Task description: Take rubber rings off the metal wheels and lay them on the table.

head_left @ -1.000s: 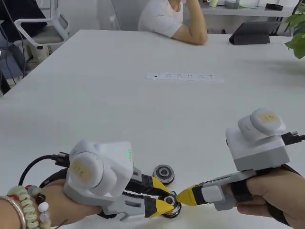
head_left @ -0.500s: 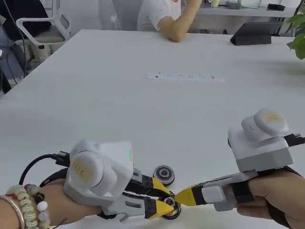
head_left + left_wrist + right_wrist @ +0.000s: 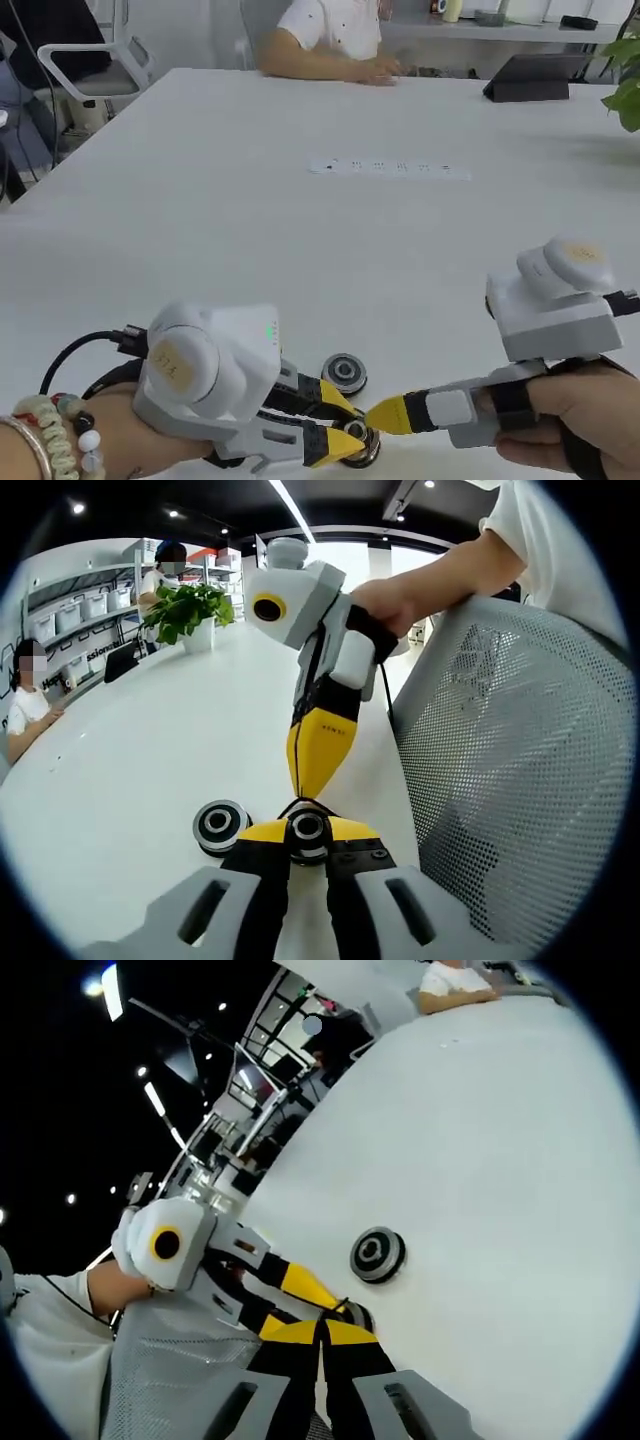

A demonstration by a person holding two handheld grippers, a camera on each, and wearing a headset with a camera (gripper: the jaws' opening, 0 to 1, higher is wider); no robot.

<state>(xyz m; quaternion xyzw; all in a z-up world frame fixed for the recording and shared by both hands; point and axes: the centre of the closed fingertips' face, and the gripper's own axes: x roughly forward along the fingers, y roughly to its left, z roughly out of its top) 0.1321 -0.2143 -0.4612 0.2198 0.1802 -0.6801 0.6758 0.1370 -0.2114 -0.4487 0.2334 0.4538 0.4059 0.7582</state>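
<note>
The left gripper (image 3: pixel 308 834) has its yellow-tipped fingers (image 3: pixel 262 832) closed on either side of a metal wheel (image 3: pixel 307 826) at the edge of the white bench (image 3: pixel 130 760). The right gripper (image 3: pixel 314 782), held in a hand (image 3: pixel 395 602), points down with its fingers pressed together, the tip touching that wheel's top rim. A second wheel (image 3: pixel 220 826) lies flat just beside it, with a mesh chair back (image 3: pixel 520 760) on the other side

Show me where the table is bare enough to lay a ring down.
Bare: the broad stretch of table between the power strip and the loose wheel, and right of that wheel. Crowded: the near edge, where the left gripper and right gripper meet at the held wheel.
</note>
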